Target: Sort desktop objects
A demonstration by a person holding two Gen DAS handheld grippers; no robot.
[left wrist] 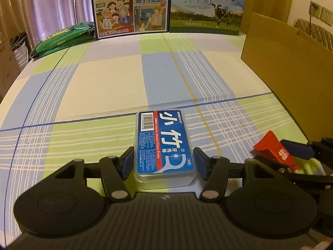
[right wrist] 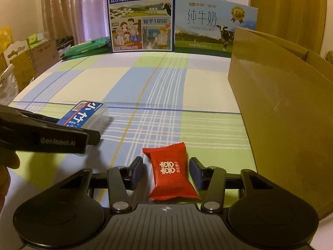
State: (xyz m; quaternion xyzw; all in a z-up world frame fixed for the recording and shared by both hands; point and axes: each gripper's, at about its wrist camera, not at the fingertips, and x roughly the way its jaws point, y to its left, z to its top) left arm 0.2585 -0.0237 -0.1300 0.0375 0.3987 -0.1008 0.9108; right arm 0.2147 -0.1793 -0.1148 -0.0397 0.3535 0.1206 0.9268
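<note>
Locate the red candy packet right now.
Right wrist view: the red candy packet lies on the checked tablecloth between the right gripper's open fingers, untouched. Cardboard box stands to its right, floss pick box front-left.

On the worktop (right wrist: 145,83), the floss box (right wrist: 87,114) lies at ten o'clock from the candy packet (right wrist: 171,174); cardboard box (right wrist: 281,114) at three; milk cartons (right wrist: 142,20) at twelve.
</note>
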